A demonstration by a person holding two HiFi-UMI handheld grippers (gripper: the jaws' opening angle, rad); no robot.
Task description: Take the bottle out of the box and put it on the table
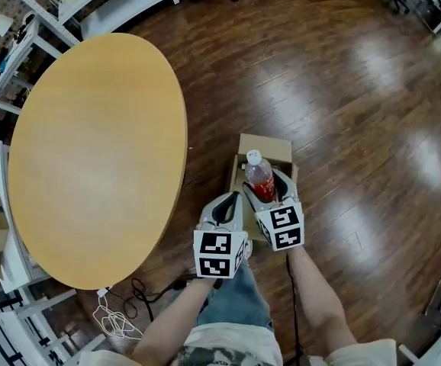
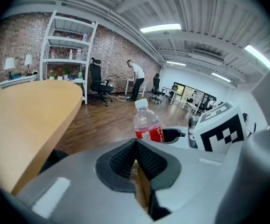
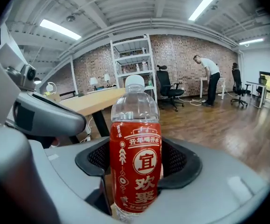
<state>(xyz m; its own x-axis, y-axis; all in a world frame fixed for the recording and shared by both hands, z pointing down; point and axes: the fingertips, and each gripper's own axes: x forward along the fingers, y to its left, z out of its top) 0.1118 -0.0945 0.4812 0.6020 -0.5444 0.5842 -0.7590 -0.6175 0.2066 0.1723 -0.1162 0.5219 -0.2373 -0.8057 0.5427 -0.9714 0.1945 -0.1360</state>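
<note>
Bottle (image 3: 135, 162) w/ red label stands upright, clamped mid-body by your R gripper (image 1: 267, 192) over the box (image 1: 270, 147) on the floor (image 1: 342, 90), while your L gripper (image 1: 230, 204) has its jaws pinched on the box's near wall, prob. to steady it for the lift to the desk (image 1: 91, 151).

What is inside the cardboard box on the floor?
A red-labelled bottle, clamped by the right gripper. The bottom of the box is hidden by the bottle and that gripper.
</note>
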